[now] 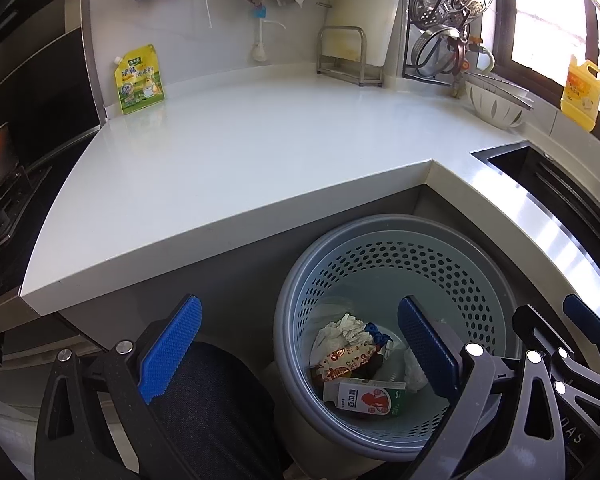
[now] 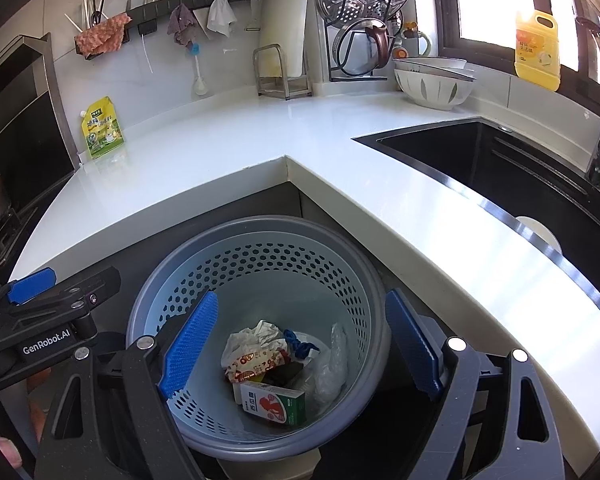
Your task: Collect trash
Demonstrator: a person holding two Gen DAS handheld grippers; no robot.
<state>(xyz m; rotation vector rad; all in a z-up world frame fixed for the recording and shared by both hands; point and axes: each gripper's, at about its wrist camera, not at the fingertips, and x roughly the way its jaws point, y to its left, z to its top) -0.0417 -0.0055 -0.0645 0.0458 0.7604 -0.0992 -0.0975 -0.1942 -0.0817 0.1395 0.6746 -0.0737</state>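
Both tongs hang over a grey perforated waste basket (image 2: 260, 264) tucked into the inner corner of an L-shaped white tabletop (image 2: 228, 148). Left tongs (image 1: 300, 348): blue-padded fingers spread wide, nothing between them; basket sits at its 3 o'clock side. Right tongs (image 2: 300, 344): also spread wide and holding nothing, straddling the basket mouth. Its neighbour's body, at 9 o'clock in the right view, reads "GenRobot.AI". In the basket bottom: crumpled white paper (image 2: 256, 334), a red-and-white printed snack wrapper (image 2: 256, 364), a scrap of blue (image 2: 300, 342), clear plastic film (image 2: 334, 364), and a small white, red and green carton (image 2: 274, 402) with Chinese characters, too small to read surely. On the tabletop at 10 o'clock, against the wall, a yellow-green spouted pouch (image 2: 102, 128) with Chinese print stands upright, well apart from the basket. At 1 o'clock a stack of white bowls (image 2: 434, 80); at 2 o'clock a yellow detergent jug (image 2: 538, 50) on the window sill, label unreadable. Black sink (image 2: 500, 160) at 3 o'clock.
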